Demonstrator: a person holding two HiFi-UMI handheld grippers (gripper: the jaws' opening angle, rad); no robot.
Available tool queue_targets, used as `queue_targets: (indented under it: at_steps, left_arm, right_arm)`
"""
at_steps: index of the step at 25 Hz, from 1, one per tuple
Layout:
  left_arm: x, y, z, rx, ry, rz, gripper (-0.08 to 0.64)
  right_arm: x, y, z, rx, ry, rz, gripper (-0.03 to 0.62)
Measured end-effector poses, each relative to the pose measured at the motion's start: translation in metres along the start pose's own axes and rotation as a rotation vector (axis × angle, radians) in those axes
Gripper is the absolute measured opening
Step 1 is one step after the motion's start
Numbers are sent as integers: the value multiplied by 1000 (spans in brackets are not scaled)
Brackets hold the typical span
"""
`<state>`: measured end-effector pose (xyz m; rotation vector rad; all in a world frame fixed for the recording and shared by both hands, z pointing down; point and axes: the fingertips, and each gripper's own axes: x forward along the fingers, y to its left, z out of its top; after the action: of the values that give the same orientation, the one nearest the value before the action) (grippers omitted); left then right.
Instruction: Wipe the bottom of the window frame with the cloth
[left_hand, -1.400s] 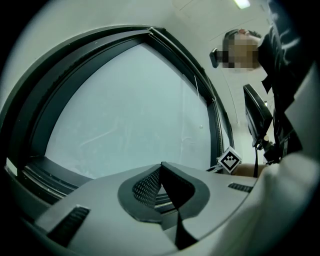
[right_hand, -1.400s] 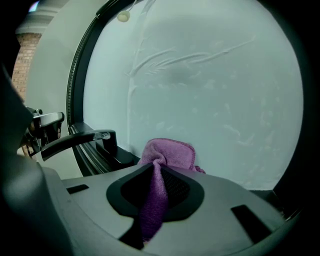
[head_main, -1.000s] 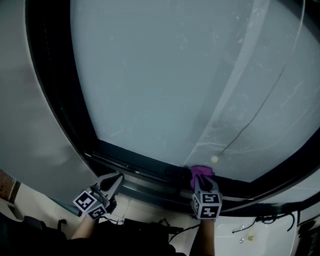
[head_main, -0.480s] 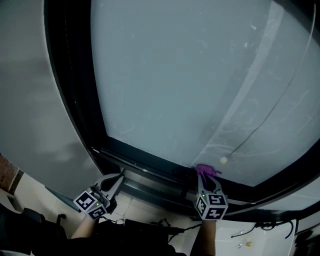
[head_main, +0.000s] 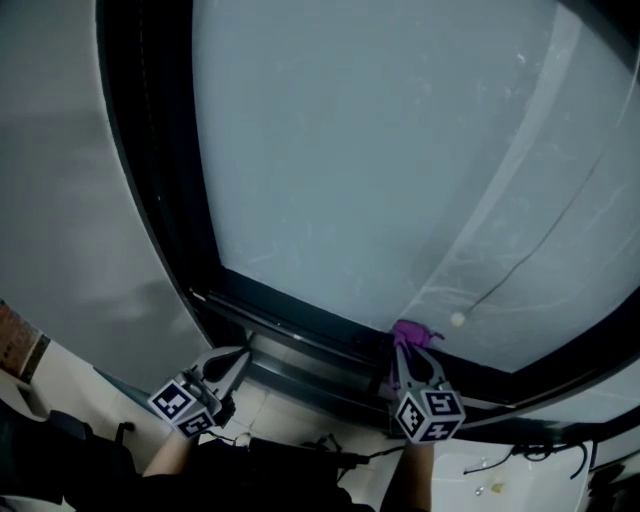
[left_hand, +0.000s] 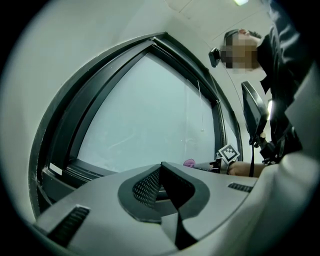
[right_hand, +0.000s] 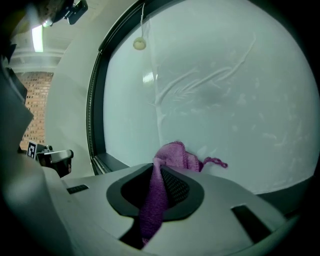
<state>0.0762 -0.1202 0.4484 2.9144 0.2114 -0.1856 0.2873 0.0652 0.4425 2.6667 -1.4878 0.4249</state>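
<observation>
The right gripper (head_main: 405, 350) has its jaws clamped on a purple knitted cloth (right_hand: 172, 154). One strip runs back through the jaws, and a small bunch sticks out past the tips. That bunch sits where the pale frosted window pane (head_main: 380, 170) meets the dark bottom rail of the window frame (head_main: 300, 345), and it seems to lean on the glass more than on the rail.

The left gripper (head_main: 238, 356) has its jaws together on nothing. It hovers near the rail's left end, well apart from the right one.

**Risks**
- The wad is small, so the hard jaw tips may scrape the rail if the gripper pushes down.
- A drag along the ridged rail could tug the strip out of the jaws.
- The wipe may ride the glass and miss the frame.
- A small pale bead on a thin cord (head_main: 458, 320) hangs just right of the cloth and could snag on a rightward stroke.

**Room to move**
- Leftward, the rail runs bare up to the corner, where the left gripper stands in the path.
- Rightward, the rail continues past the bead.
- Below lies a white sill (head_main: 520, 470) with loose cables.
</observation>
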Motion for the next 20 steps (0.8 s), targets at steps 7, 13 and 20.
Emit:
queue_targets:
  at_steps: [7, 13, 20]
  left_arm:
    - [-5, 2, -4, -8, 21, -11, -3]
    - [-7, 9, -1, 12, 14, -29, -3]
    - [-12, 19, 1, 19, 39, -83, -3]
  right_arm:
    - [-1, -4, -13, 216, -49, 10, 57]
    - [-10, 7, -20, 179, -99, -44, 57]
    - [-18, 19, -41, 153, -199, -155, 57]
